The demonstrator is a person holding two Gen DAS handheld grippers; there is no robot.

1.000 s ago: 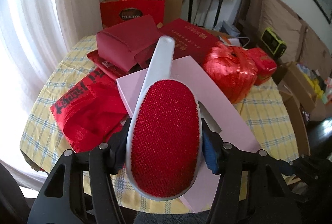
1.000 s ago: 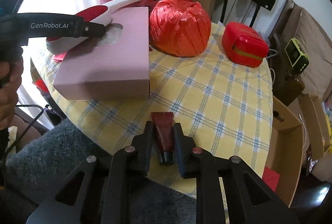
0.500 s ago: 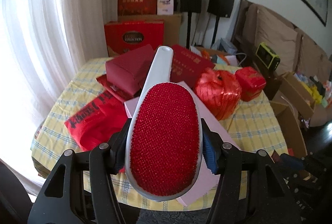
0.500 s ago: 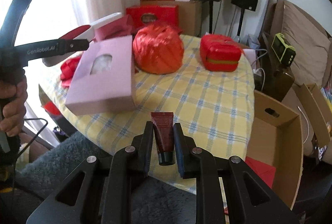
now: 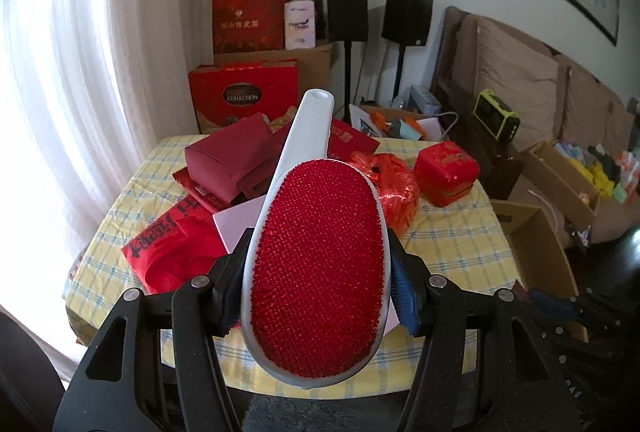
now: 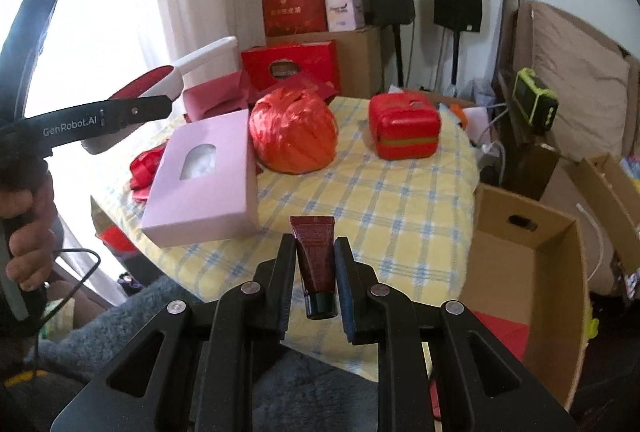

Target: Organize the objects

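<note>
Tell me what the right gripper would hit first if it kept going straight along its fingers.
Probably the checked tablecloth: the right gripper, shut on the dark red tube, points down at bare cloth between the pink box and the cardboard box. Depth is uncertain.

- "GenRobot.AI" in white letters runs along the black arm of the left tongs (image 6: 132,111), seen from the right wrist.
- "COLLECTION" stands in an oval on the red gift box (image 5: 243,97) behind the counter (image 5: 452,252).
- The tall red bag (image 5: 250,22), the small white box (image 5: 300,25) and the red packet (image 5: 168,236) carry print too small or blurred to read.
</note>
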